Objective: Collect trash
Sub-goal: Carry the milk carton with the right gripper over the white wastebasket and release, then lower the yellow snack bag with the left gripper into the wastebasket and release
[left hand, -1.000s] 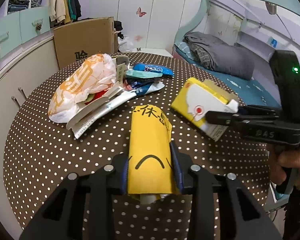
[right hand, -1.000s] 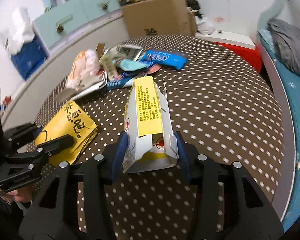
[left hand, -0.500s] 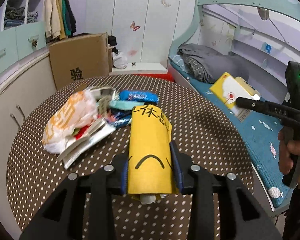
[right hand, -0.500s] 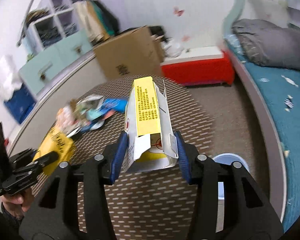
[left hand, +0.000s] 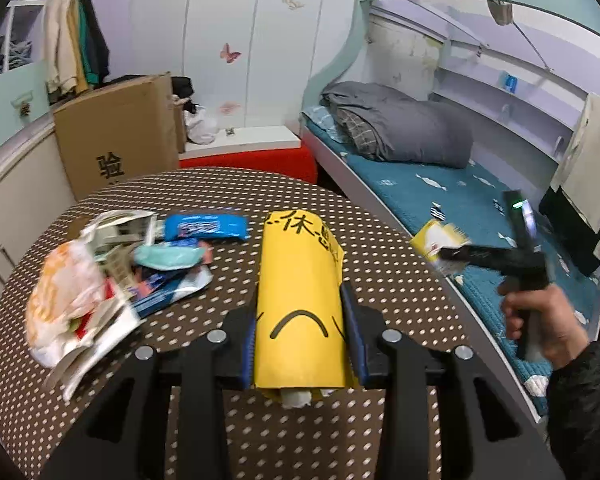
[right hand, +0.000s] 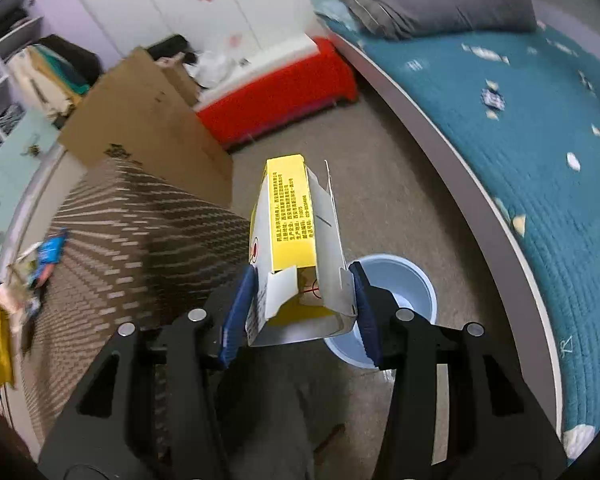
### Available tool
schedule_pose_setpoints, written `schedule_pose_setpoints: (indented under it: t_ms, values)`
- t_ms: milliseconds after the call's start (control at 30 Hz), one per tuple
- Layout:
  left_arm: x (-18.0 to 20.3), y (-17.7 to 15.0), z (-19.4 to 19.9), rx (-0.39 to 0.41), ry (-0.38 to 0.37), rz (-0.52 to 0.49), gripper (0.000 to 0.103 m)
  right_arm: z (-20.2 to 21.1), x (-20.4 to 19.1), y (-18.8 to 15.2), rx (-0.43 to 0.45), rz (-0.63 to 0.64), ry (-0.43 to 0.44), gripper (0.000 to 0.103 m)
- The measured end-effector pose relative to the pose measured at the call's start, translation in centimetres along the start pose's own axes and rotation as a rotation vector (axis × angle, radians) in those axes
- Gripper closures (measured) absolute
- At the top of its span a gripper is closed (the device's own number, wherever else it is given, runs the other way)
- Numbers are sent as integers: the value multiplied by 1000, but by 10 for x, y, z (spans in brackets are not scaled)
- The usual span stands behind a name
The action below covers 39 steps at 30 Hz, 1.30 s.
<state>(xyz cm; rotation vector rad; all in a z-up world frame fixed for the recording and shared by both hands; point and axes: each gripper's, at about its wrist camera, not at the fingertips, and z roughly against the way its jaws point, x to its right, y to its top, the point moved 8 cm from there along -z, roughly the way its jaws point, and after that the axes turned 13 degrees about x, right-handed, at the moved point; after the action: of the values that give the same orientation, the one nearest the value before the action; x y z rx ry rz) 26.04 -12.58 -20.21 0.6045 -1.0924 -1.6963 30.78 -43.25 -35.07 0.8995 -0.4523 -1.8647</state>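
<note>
My left gripper (left hand: 302, 334) is shut on a yellow bag (left hand: 298, 292) with black characters and a curved black line, held above the dotted table (left hand: 228, 420). In the right wrist view my right gripper (right hand: 302, 312) is shut on a yellow and white carton (right hand: 296, 236) with open flaps. It hangs over the floor, just in front of a pale blue bin (right hand: 396, 292). The left wrist view shows the carton (left hand: 436, 242) blurred past the table's right edge, with a hand (left hand: 540, 320) on the right gripper's handle.
A heap of wrappers (left hand: 112, 276) with a blue packet (left hand: 206, 226) lies on the table's left half. A cardboard box (right hand: 148, 128) and a red bench (right hand: 276, 92) stand beyond the table. The bed (right hand: 520, 140) runs along the right.
The right gripper carried the carton off the table, rightward and down, and now hangs over the floor by the blue bin. The left gripper drew back and rose a little, still holding the yellow bag.
</note>
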Motion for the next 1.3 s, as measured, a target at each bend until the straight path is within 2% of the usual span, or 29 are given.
schedule_pose_setpoints:
  t_ms: [167,233,300,367,433,700,867,1067,1167,1233,1267,1300]
  values:
    - [18,9,-32,-45,-54,-6,68,-50,28,-14,-67,-86,-26,53]
    - [27,13,-45,-61,-78,-11,68,-68,41,-23,-96,-137,-33,40]
    - [36,16,-58,-76,-97,-19,68,-78,57,-31,-107,-171,-66,33]
    - [46,20,-74,-95,-112,-34,68,-76,66,-33,-100,-215,-61,29]
    - [56,21,-88,-116,-132,-42,68,-69,72,-35,-79,-244,-60,23]
    - [125,24,-147,-193,-243,-114,67,-5,93,-7,74,-305,-52,15]
    - [174,9,-187,-290,-334,-150,66,36,104,16,167,-325,-52,12]
    - [209,-20,-231,-430,-374,-187,65,56,117,21,191,-337,-66,12]
    - [217,-33,-245,-484,-373,-222,61,59,123,18,194,-349,-75,12]
    - [217,-40,-255,-517,-354,-244,55,58,125,16,189,-353,-74,12]
    - [217,-43,-260,-552,-350,-237,49,57,124,14,185,-355,-74,12]
    - [215,-43,-262,-559,-351,-239,35,57,122,13,183,-353,-74,12]
